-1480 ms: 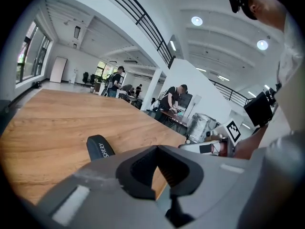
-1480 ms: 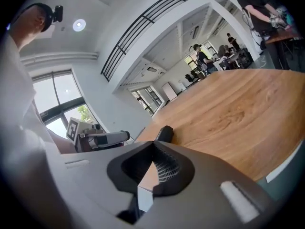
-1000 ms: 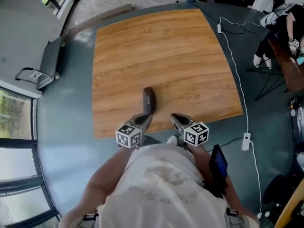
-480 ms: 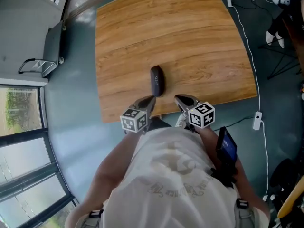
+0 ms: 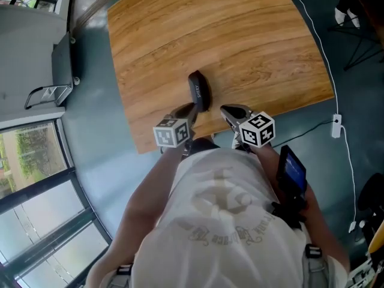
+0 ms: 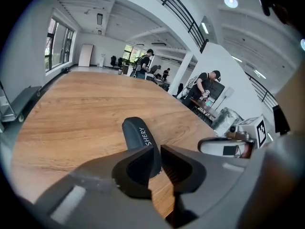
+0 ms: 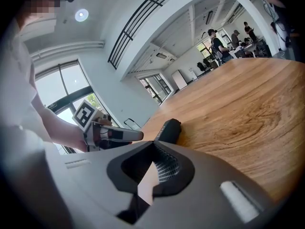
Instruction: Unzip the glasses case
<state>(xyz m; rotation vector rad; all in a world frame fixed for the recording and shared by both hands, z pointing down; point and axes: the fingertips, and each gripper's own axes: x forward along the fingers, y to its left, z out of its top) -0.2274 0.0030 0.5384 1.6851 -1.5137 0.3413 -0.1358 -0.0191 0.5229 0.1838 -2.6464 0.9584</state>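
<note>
Black, rounded oblong glasses case [image 5: 200,90] on grained wooden table [image 5: 240,41].

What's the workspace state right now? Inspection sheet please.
Surface: wooden table, only the case on it.
Job's things: dark glasses case near the front edge, looks closed; zipper not made out.
Clutter: nothing seen.
Grippers: left claw has just been opening, narrow gap, nothing gripped, case just beyond its tips; right claw shut, empty, beside the case.
Cables: white cable on the floor right of the table, with a power strip along it.
Surroundings: windows at left; people at far desks.
</note>
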